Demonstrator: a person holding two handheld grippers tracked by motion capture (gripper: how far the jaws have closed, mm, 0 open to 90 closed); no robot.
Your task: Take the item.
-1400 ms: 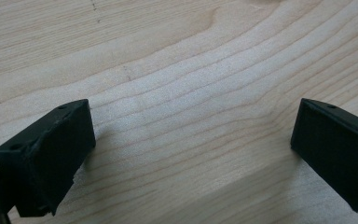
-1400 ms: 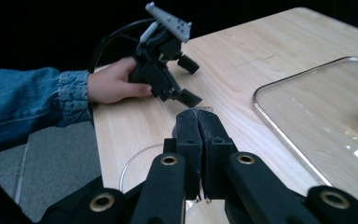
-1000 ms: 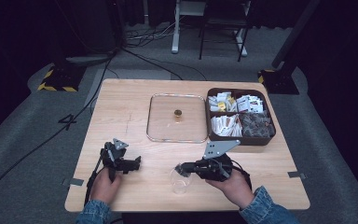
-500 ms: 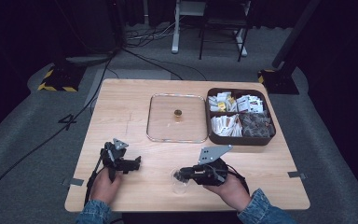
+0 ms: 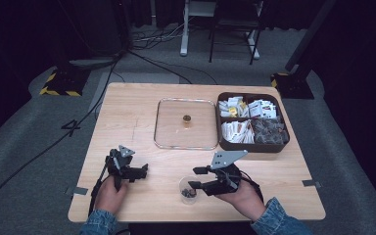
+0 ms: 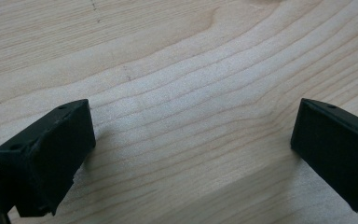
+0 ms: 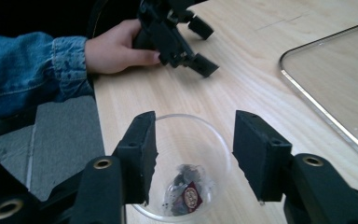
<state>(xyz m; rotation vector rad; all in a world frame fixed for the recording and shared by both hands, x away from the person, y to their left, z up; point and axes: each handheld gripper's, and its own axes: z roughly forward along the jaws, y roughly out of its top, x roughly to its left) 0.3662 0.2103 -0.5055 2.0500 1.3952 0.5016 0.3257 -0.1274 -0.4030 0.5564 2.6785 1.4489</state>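
Wooden table (image 5: 137,117); clear cup (image 7: 186,168) holds an illegibly labelled packet (image 7: 192,196).

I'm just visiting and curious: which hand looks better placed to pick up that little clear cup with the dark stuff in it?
The right gripper: its open jaws already stand on either side of the clear cup. The left gripper rests apart, over bare table.

Blue denim sleeves (image 5: 279,220); seemingly matte black jaws.

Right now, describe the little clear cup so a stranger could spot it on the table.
On the wooden table, look along the near edge, just ahead of the right gripper. The clear cup stands there between the open jaws, the one see-through container with dark bits inside.
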